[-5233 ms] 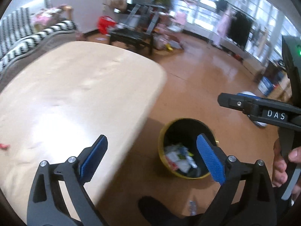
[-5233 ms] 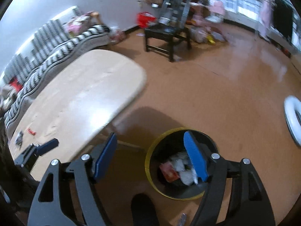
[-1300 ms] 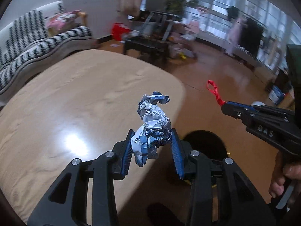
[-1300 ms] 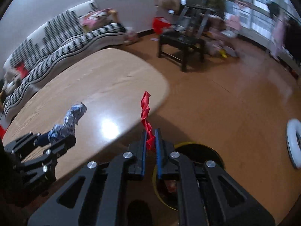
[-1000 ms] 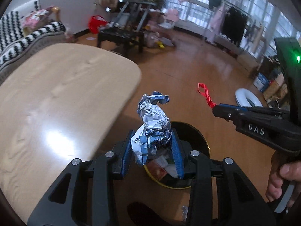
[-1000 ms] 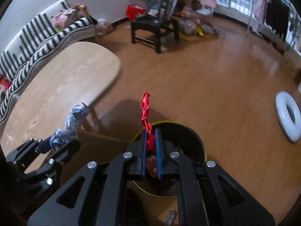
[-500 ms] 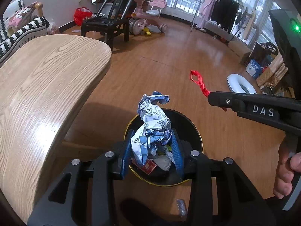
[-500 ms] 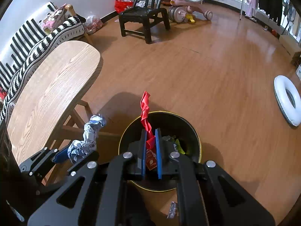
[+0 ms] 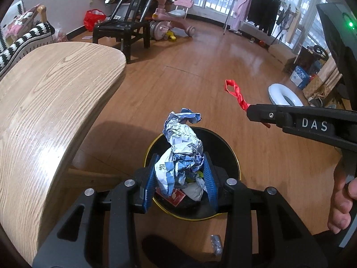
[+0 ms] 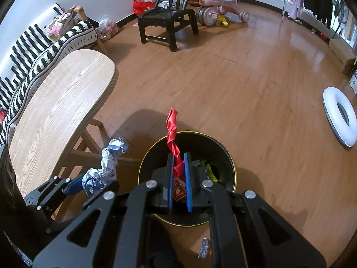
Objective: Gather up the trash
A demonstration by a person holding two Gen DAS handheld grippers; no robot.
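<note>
Since the earlier frames I had swung both claws off the wooden table (image 9: 55,102) and out over the bin (image 9: 232,156), so the tabletop that once filled the left-wrist view now lay only along its left side and the bin's black mouth sat at lower centre, right behind my left claw (image 9: 179,178). That claw was part way closed, its blue pads pressed on either side of the crumpled foil wrapper (image 9: 180,154), which stood up from the jaws in the middle of the frame, over the bin opening. In the right-wrist view my right claw (image 10: 178,176) was squeezed almost fully together on the lower end of the red twisted strip (image 10: 172,131), whose free end rose toward the centre of the picture above the bin's far rim (image 10: 189,132); the same strip showed in the left-wrist view at centre right, sticking out of the right claw's tip. Inside the bin I could see earlier scraps, a red packet and some white and green bits. A small silver scrap (image 10: 204,251) lay on the floor just in front of the bin, at the bottom of both views. I judged that both pieces were lined up for dropping, so letting go was the step in hand, and the floor scrap would remain to be picked up afterwards.
</note>
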